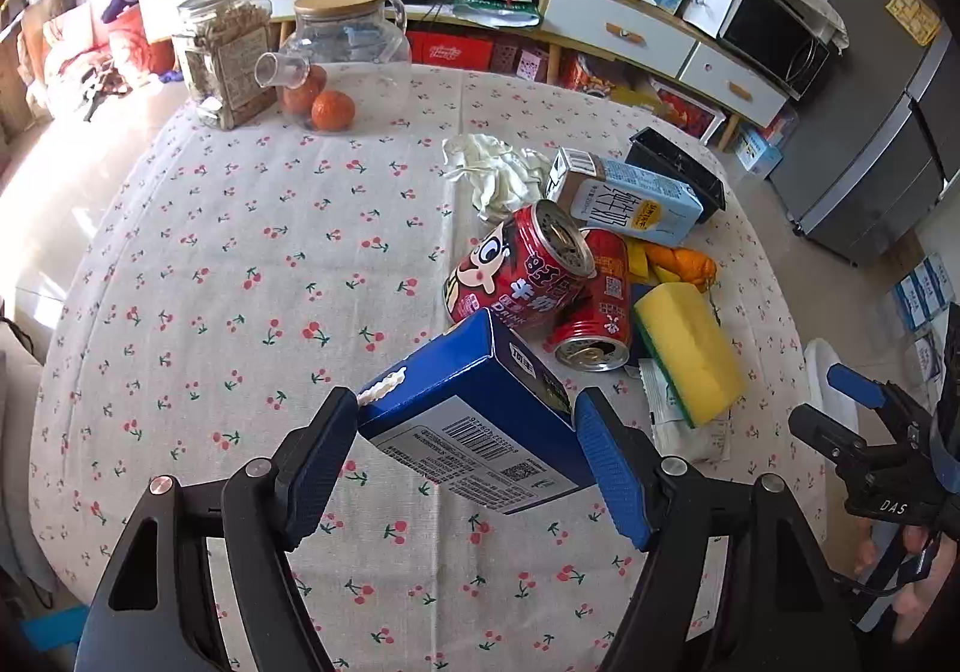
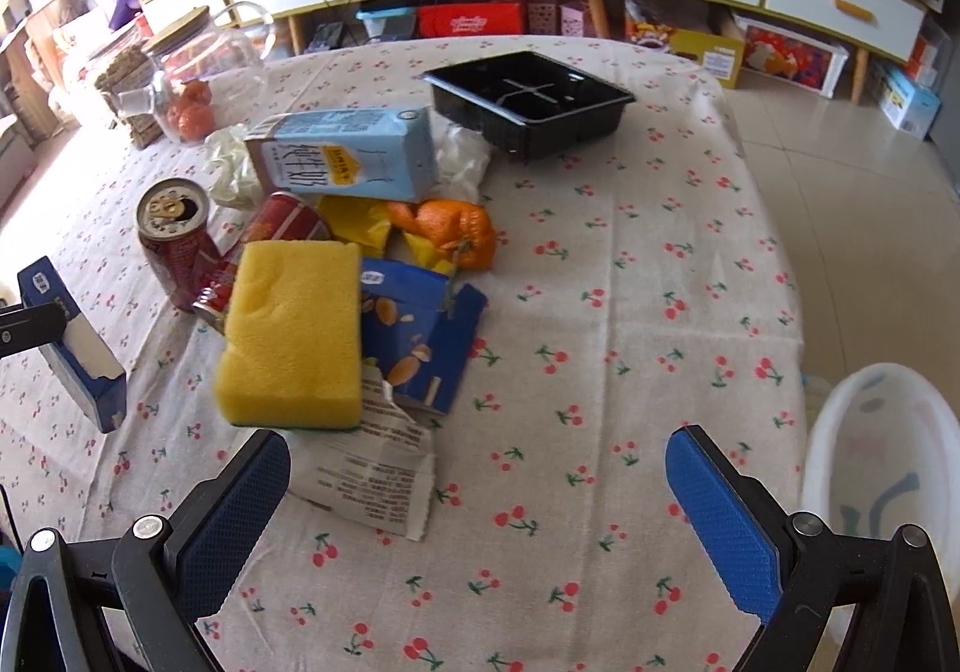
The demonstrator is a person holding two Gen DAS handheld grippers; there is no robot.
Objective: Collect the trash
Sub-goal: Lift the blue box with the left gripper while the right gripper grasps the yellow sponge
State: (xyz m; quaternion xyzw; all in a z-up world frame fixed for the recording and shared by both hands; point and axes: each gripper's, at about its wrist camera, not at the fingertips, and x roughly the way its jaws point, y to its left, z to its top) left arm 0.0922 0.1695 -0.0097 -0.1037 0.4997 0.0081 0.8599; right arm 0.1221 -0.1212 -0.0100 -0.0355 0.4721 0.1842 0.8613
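The left gripper (image 1: 465,432) pinches a dark-blue cardboard carton (image 1: 474,408) clear above the cherry-print tablecloth (image 1: 240,264) — its far end hidden. The right gripper (image 2: 477,498) gapes empty beside a white bin (image 2: 888,468), half cut off.

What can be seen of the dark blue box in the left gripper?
The dark blue box is a small oblong cardboard carton, glossy, with a white label panel bearing a barcode and fine print. One end is torn open, showing a ragged white edge. It hangs tilted above the cherry-print tablecloth, clamped across its sides by the left gripper, clear of the red cans behind it.
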